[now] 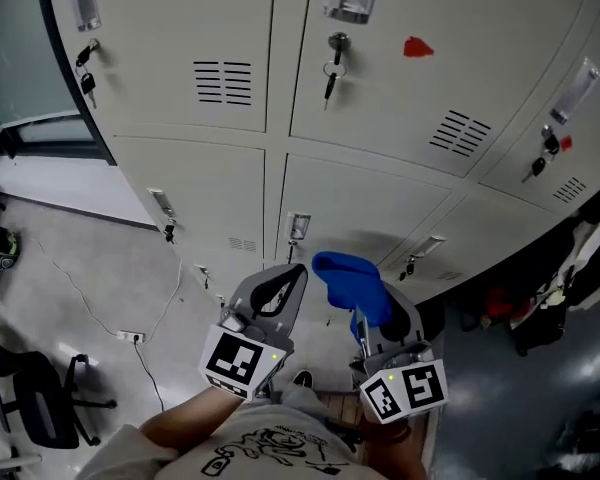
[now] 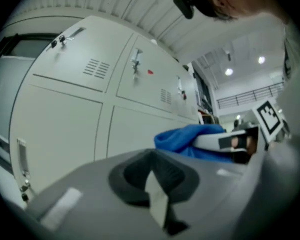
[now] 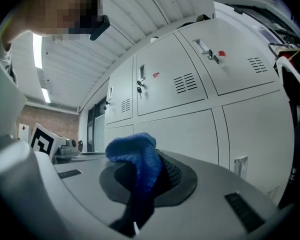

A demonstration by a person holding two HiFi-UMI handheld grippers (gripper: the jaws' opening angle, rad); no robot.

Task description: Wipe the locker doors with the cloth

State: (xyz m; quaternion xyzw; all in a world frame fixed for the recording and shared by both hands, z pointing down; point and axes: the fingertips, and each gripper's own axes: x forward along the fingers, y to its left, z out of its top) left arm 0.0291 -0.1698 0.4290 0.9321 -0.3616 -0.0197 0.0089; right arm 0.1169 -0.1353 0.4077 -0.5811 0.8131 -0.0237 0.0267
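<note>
Cloth gripped and raised, no wiping contact yet

The right gripper (image 1: pixel 368 320) has its jaws clamped tight on a bunched blue cloth (image 1: pixel 348 276), which it holds up in front of the lower row of grey locker doors (image 1: pixel 365 200) and apart from them. The left gripper (image 1: pixel 296 271) sits just beside it with its jaws closed together on nothing. By my reading the wipe itself is all to do: no door shows a streak or damp patch (though dry wiping would leave none), and a red mark (image 1: pixel 417 47) sits on an upper door, well apart from the cloth.
</note>
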